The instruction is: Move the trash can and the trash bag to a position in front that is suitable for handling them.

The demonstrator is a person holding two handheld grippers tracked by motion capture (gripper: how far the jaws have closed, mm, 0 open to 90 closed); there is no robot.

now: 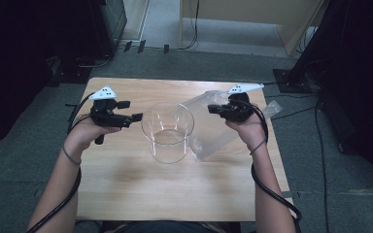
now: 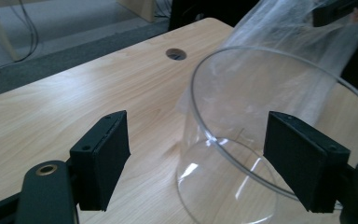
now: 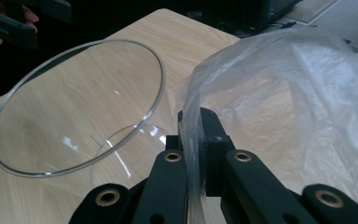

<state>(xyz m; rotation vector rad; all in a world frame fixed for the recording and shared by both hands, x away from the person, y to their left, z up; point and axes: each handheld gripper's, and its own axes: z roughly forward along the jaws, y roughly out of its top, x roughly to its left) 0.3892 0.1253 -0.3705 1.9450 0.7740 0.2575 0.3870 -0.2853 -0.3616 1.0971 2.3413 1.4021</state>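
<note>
A clear glass cylinder (image 1: 167, 131) stands upright in the middle of the wooden table (image 1: 126, 189). To its right a clear plastic bag (image 1: 209, 133) hangs lifted off the table, its edge pinched in my right gripper (image 1: 213, 109), which is shut on it. In the right gripper view the bag (image 3: 279, 88) billows to the right of the shut jaws, with the cylinder (image 3: 74, 107) at the left. My left gripper (image 1: 136, 117) is held open just left of the cylinder's rim. In the left gripper view the cylinder (image 2: 261, 135) stands ahead between the wide jaws, untouched.
The table has a round cable hole (image 2: 175, 54) near its far edge. Grey carpet (image 1: 24, 160) surrounds the table, with black equipment stands (image 1: 296, 68) and cables at the back. A light wooden desk (image 1: 252, 19) stands beyond.
</note>
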